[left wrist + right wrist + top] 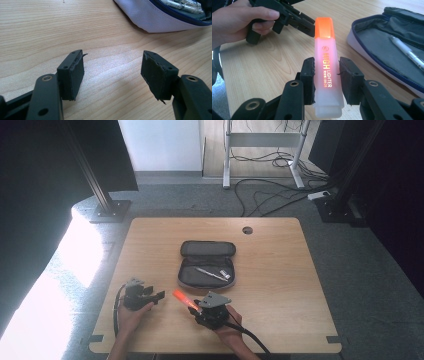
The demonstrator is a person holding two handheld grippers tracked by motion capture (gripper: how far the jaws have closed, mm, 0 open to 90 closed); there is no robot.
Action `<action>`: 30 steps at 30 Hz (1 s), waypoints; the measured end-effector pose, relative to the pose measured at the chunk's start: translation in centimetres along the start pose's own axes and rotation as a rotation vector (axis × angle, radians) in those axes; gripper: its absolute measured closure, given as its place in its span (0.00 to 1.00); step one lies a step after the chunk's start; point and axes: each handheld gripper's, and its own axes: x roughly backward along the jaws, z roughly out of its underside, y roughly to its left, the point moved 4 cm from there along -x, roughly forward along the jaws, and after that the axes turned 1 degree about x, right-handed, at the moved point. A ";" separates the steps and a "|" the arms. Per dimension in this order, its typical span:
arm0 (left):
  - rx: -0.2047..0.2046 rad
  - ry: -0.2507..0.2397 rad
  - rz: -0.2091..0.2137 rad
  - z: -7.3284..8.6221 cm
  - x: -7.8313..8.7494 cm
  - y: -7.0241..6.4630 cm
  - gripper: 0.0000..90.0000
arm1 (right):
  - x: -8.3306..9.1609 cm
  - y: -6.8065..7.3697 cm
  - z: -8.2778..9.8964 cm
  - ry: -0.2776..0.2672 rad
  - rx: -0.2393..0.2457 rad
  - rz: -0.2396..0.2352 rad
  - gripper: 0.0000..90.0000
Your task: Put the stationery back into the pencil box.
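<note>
The right gripper [326,75] is clamping an orange highlighter [327,72] by its barrel, cap pointing away, above the wooden table [280,285] in front of the pencil case [206,265]. The left gripper [112,75] is hanging wide and empty just beside it. Likely step: carrying the highlighter into the case. Judgement: it is best kept level, brought over the near rim and laid lengthwise before the grip is loosened. The case is lying unzipped, flap back, with a pen [409,53] resting inside.
</note>
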 end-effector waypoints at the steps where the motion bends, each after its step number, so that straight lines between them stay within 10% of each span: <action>1: 0.000 0.000 0.000 0.0 0.0 0.0 0.39 | 0.0 -0.1 0.0 -0.002 -0.002 0.001 0.73; 30: -0.003 -0.003 0.000 0.0 -0.1 -0.1 0.39 | 0.8 -3.5 -0.4 -0.029 -0.050 0.040 0.73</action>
